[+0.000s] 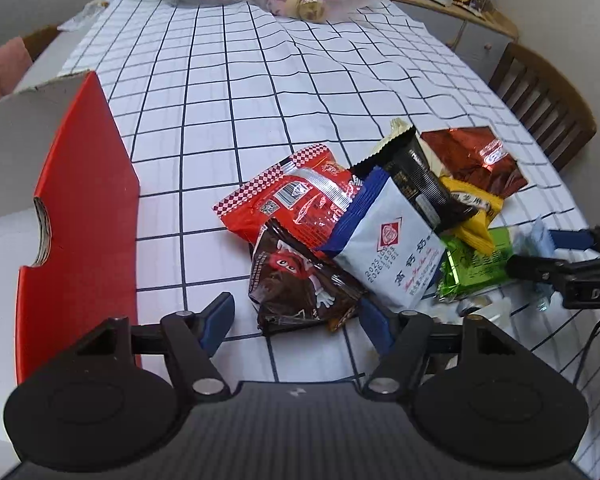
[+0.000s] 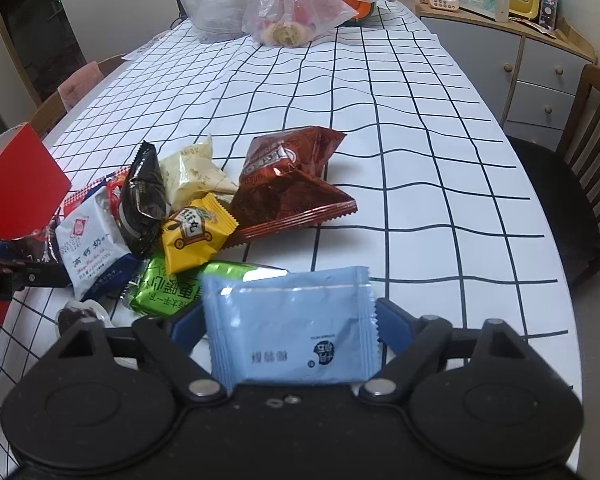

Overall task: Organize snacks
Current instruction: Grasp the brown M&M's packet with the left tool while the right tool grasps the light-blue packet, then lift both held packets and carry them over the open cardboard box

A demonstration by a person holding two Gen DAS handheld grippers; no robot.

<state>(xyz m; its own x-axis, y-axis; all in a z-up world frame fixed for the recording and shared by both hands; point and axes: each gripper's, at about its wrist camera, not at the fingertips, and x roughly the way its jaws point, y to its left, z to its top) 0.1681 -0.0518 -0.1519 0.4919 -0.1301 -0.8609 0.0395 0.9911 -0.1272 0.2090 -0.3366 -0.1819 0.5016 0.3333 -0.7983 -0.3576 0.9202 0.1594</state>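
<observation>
A pile of snack packets lies on the checked tablecloth. In the left wrist view my left gripper is open, its blue fingers on either side of a brown M&M's packet. A red checkered packet, a white-and-blue packet, a black packet and a green packet lie beyond. My right gripper is shut on a light blue packet and holds it above the table. It shows at the right edge of the left wrist view. A red-and-white box stands open at the left.
Clear plastic bags with food sit at the table's far end. A wooden chair stands at the right, and a cabinet with clutter behind it. A dark red foil bag and a yellow packet lie in the pile.
</observation>
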